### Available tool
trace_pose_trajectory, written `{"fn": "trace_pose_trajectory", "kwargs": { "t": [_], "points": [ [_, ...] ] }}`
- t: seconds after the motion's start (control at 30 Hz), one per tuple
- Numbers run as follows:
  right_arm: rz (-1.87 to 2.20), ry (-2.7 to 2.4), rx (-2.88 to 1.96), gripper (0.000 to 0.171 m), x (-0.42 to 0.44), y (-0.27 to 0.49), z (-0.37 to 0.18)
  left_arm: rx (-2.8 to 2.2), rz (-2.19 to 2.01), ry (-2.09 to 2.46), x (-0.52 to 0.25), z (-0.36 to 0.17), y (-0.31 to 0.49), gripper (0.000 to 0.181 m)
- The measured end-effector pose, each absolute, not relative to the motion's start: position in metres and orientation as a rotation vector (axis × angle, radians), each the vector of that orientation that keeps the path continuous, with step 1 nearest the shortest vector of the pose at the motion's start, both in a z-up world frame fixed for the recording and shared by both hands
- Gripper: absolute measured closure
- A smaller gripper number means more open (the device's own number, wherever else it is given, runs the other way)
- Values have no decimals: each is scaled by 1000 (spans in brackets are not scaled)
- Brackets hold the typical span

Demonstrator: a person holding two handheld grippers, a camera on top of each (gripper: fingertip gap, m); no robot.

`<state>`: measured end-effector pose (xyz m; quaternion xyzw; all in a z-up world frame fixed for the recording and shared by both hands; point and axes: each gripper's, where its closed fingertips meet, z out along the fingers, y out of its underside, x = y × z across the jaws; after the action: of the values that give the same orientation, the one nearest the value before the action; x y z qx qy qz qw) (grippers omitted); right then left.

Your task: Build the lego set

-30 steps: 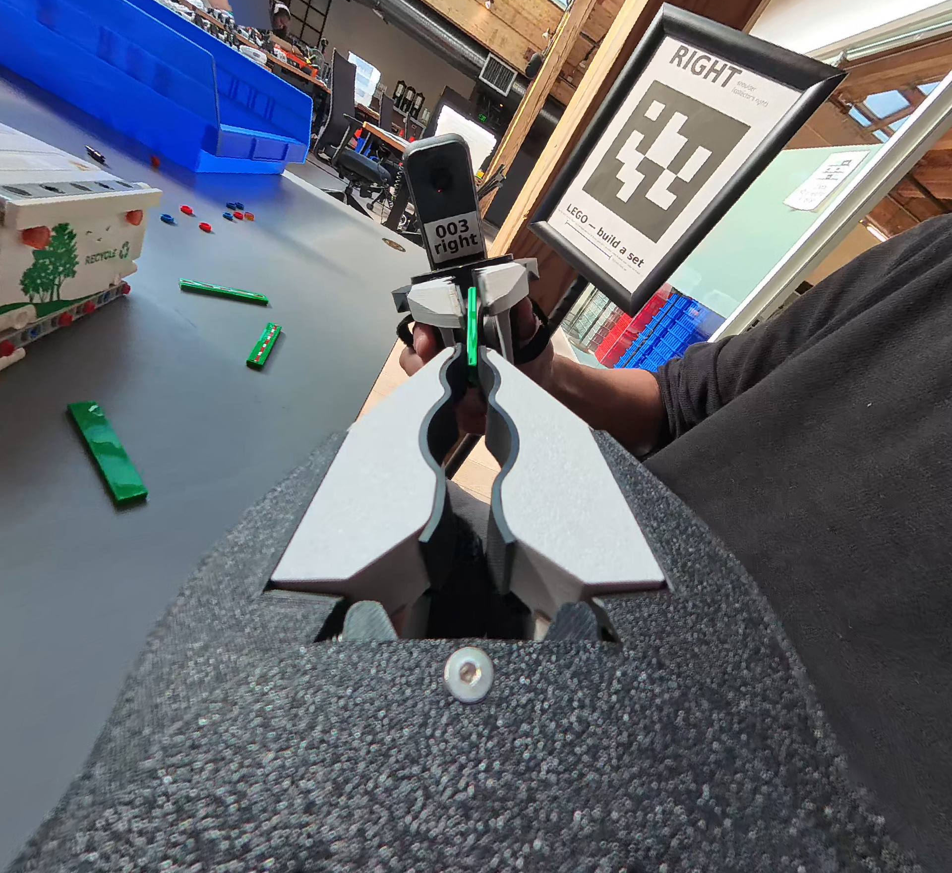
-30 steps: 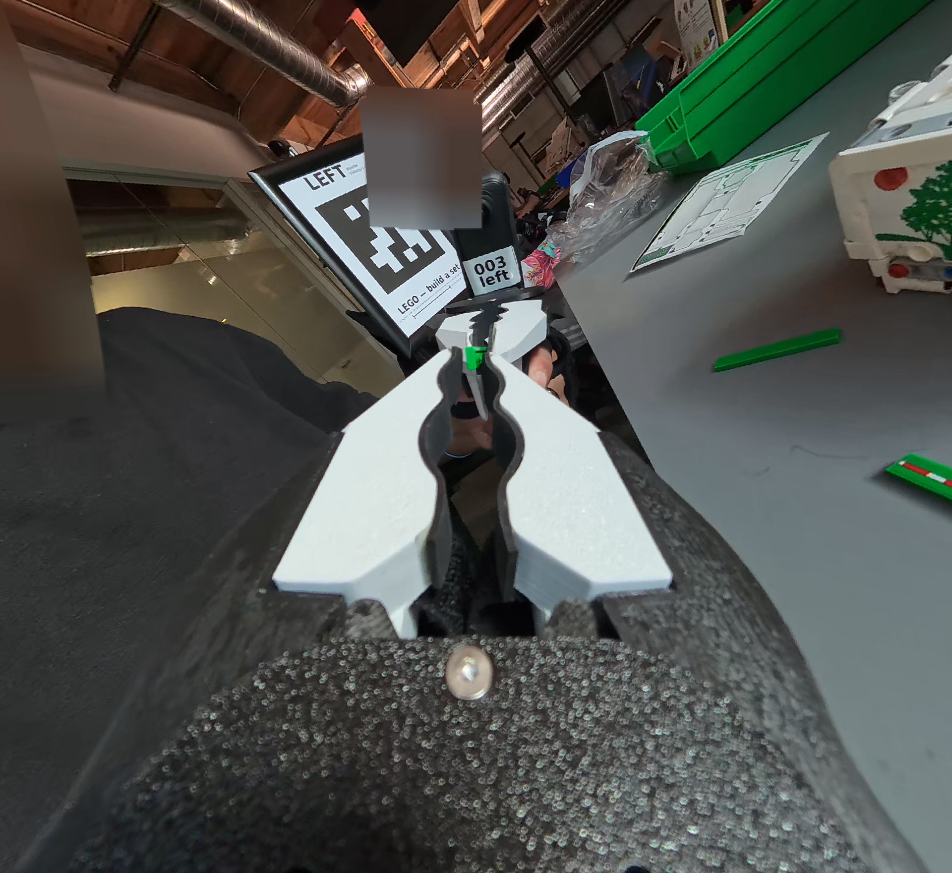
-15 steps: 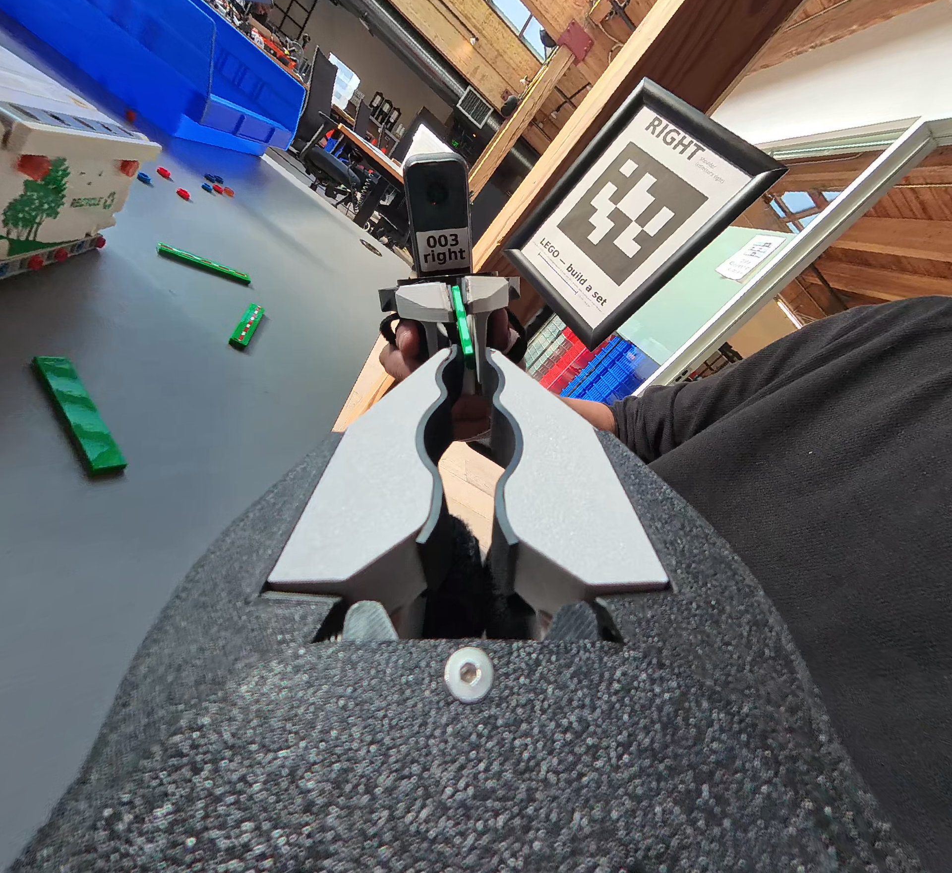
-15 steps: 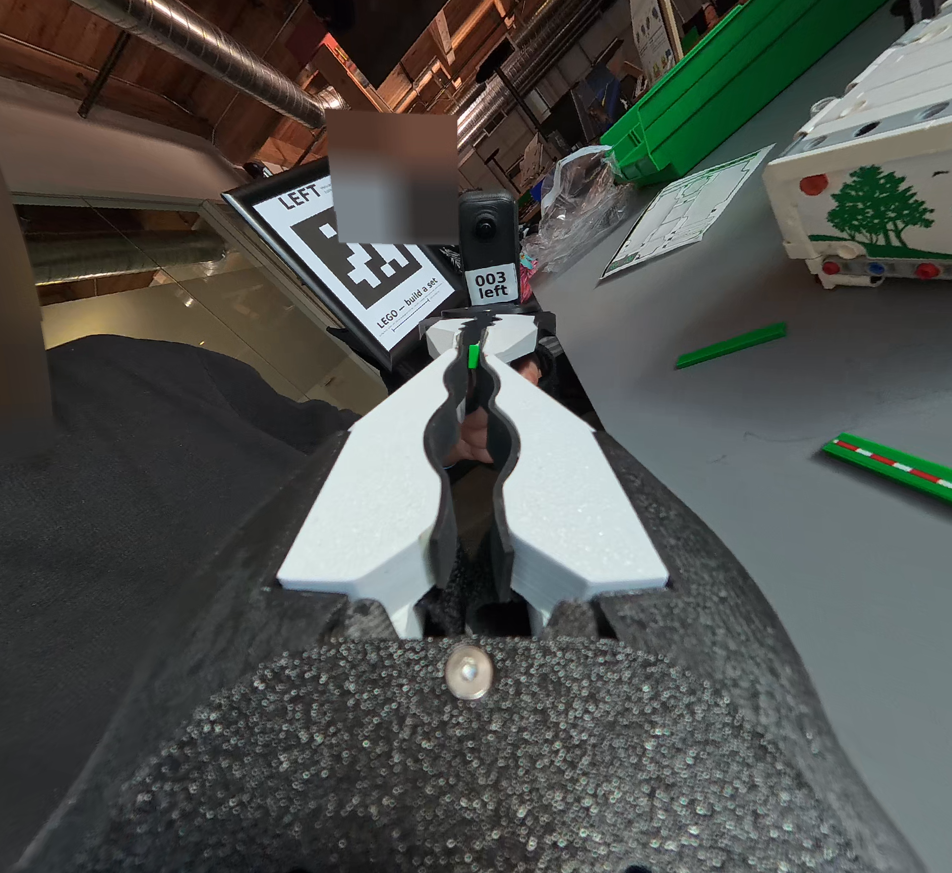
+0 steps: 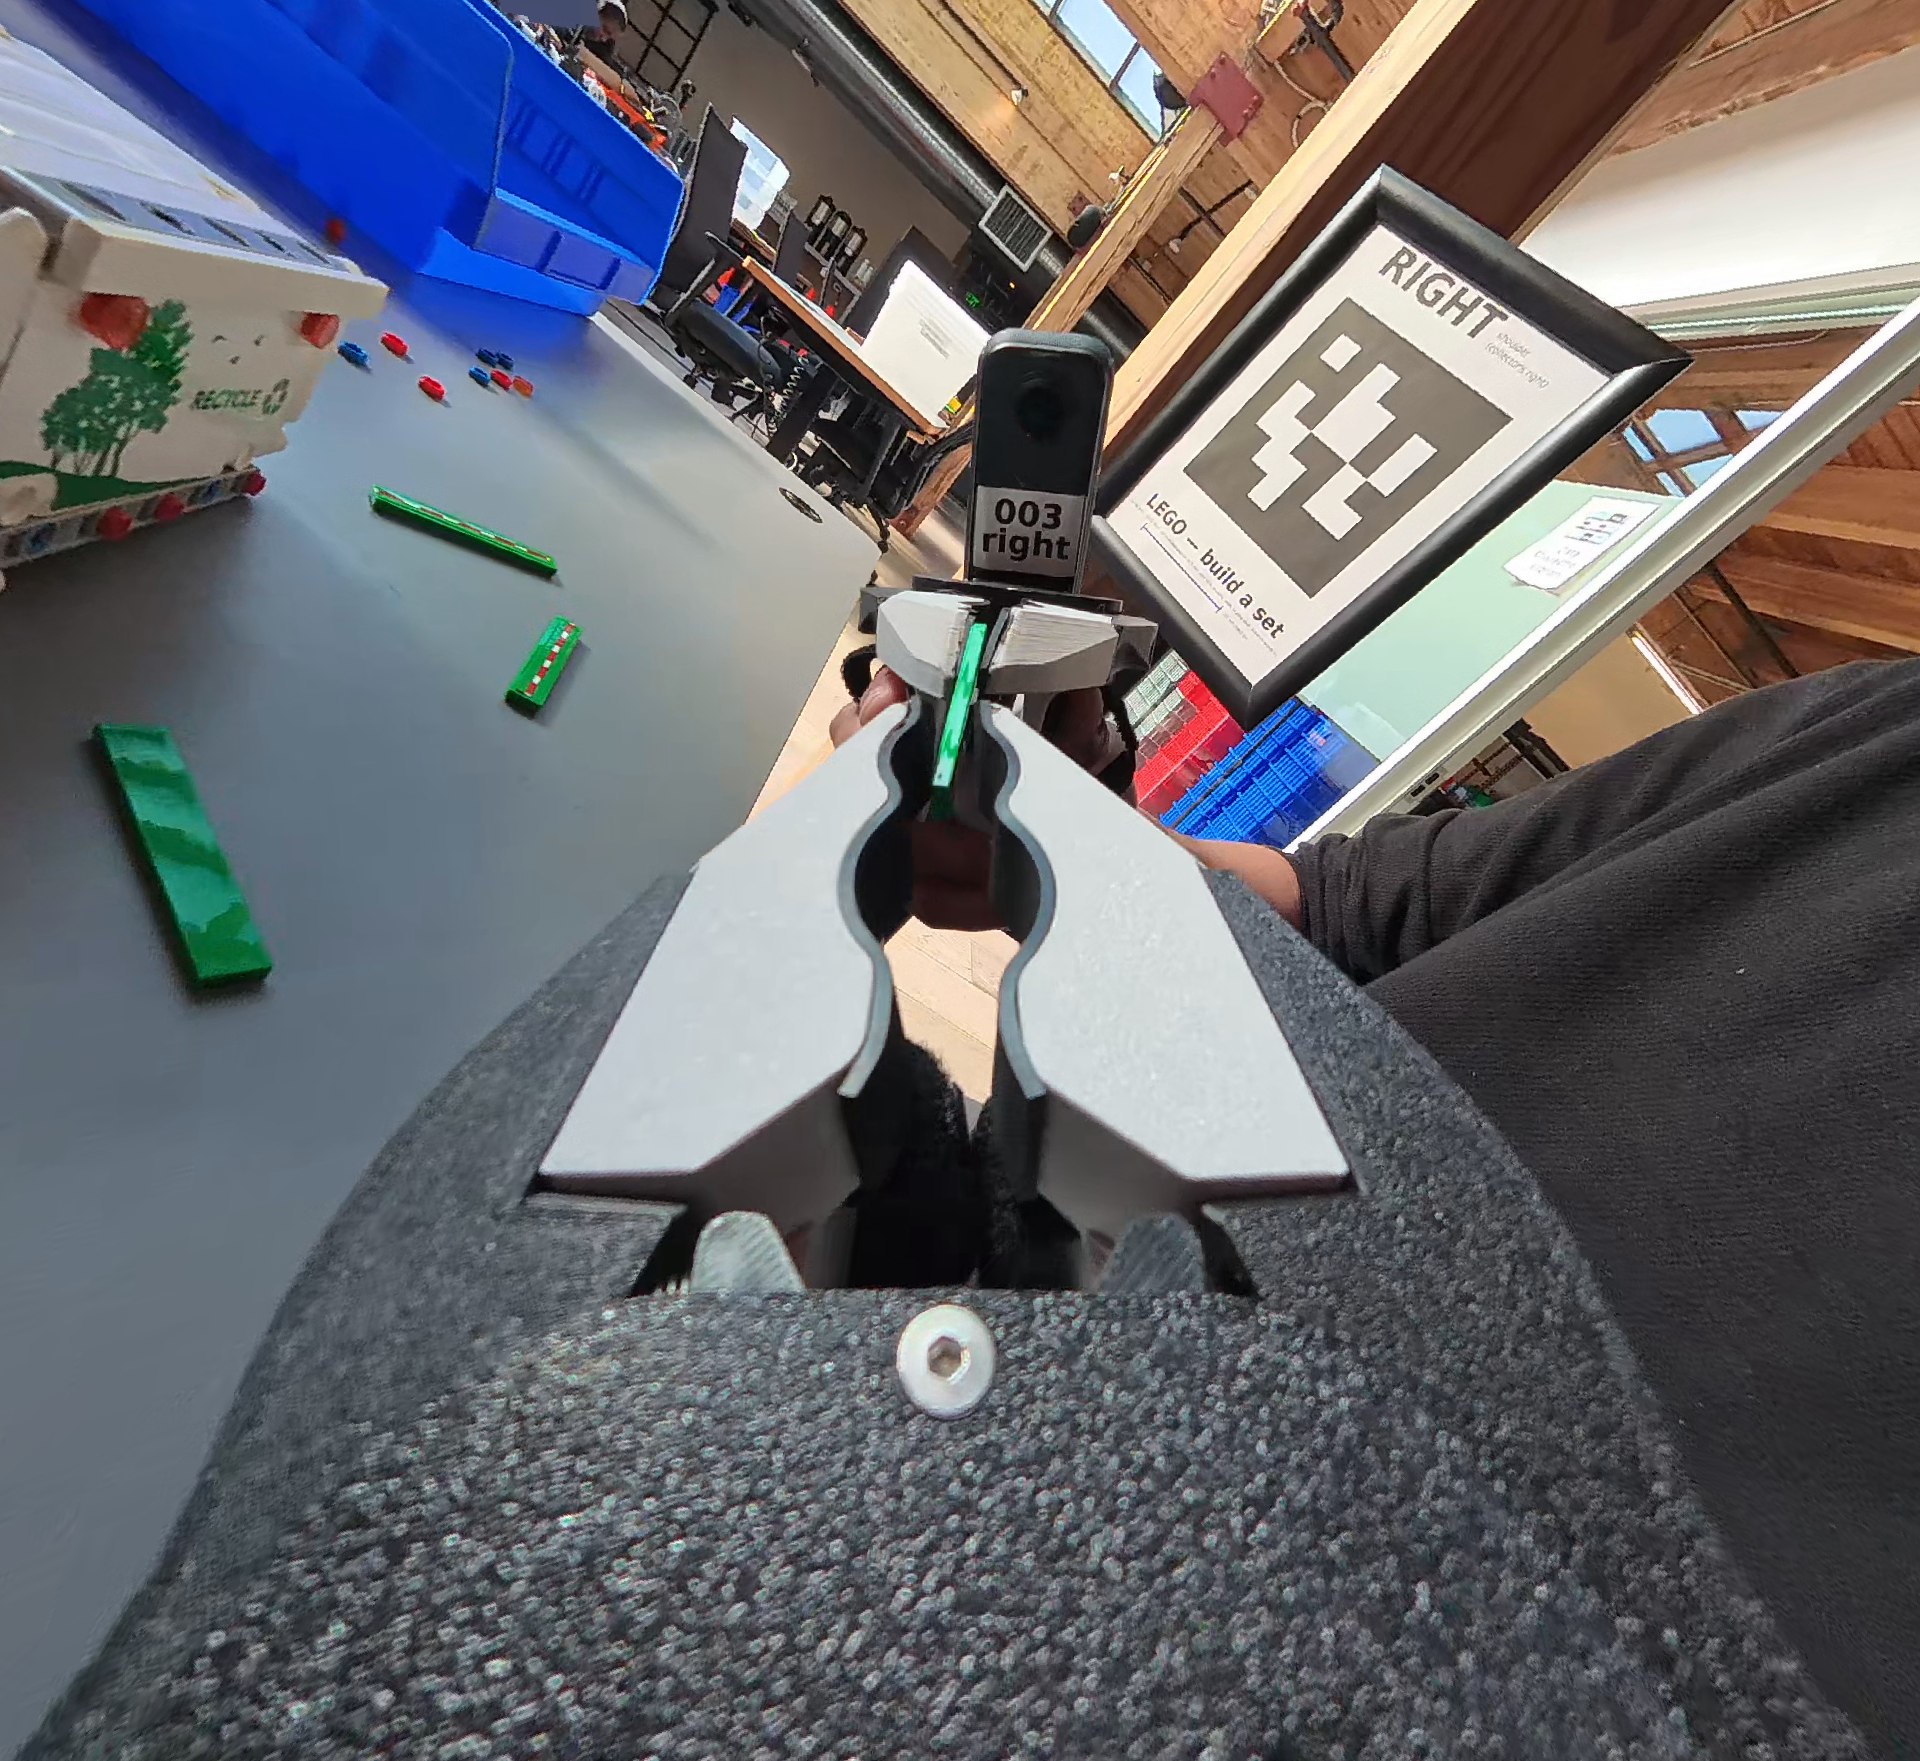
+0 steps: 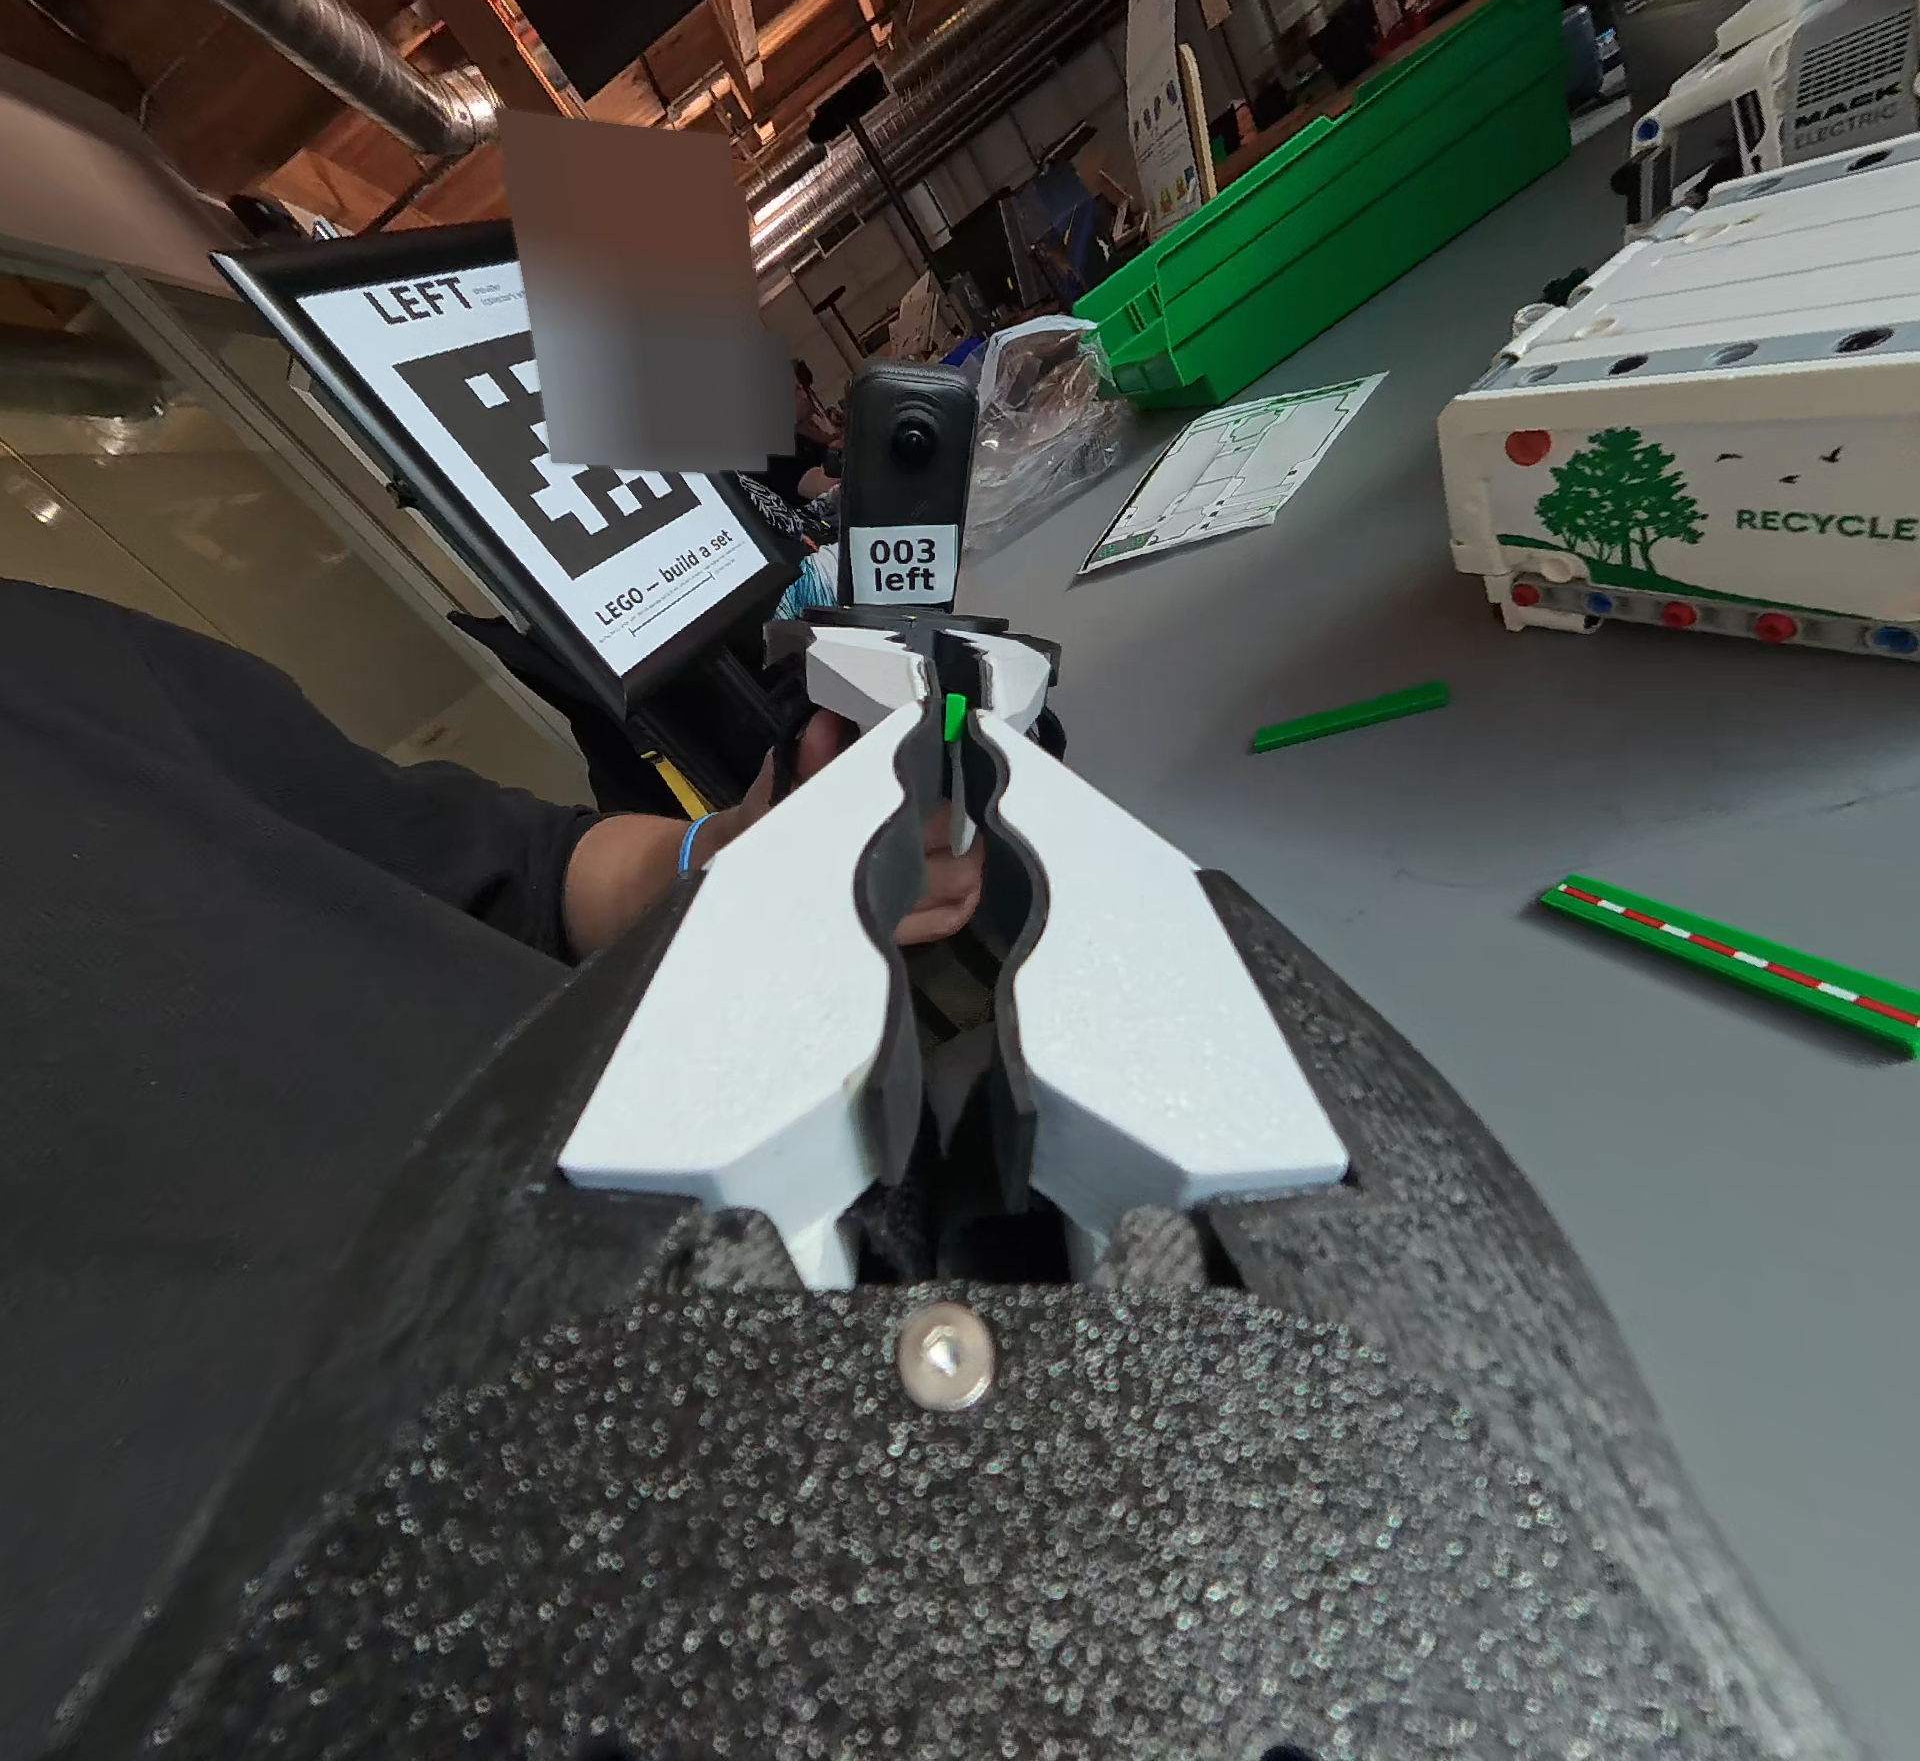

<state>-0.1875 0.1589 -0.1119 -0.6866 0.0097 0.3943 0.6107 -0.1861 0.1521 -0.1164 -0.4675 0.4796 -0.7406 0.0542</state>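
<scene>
Two hand-held claws meet tip to tip above the near edge of a grey desk (image 5: pixel 436 838). The left claw (image 5: pixel 948 724) and the right claw (image 6: pixel 948 719) are both pressed together, pinching opposite ends of one thin green Lego strip (image 5: pixel 958 714). Other green strips (image 5: pixel 182 854) lie loose on the desk beside a white Lego truck body (image 6: pixel 1683 506).

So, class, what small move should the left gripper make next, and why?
Probably squeeze the left gripper onto the green strip: the right gripper clamps its far end, and its near end sits between the left fingertips, seemingly with slack.
</scene>
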Motion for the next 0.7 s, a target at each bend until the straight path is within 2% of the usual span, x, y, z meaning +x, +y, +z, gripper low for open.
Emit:
{"fn": "trace_pose_trajectory", "kwargs": {
  "t": [0.37, 0.47, 0.57, 0.7],
  "points": [
    [1057, 84, -1532, 170, -189, 158, -109, -1363, -2204, 1514, -194, -112, 154, 180],
    [1050, 141, -1541, 169, -172, 158, -109, -1349, -2140, 1560, -197, -117, 162, 177],
    [1112, 245, -1572, 170, -156, 159, -118, -1268, -1726, 1687, -190, -134, 176, 144],
    [1217, 280, -1638, 169, -167, 160, -131, -972, -1124, 1767, -187, -138, 184, 145]
  ]
}}
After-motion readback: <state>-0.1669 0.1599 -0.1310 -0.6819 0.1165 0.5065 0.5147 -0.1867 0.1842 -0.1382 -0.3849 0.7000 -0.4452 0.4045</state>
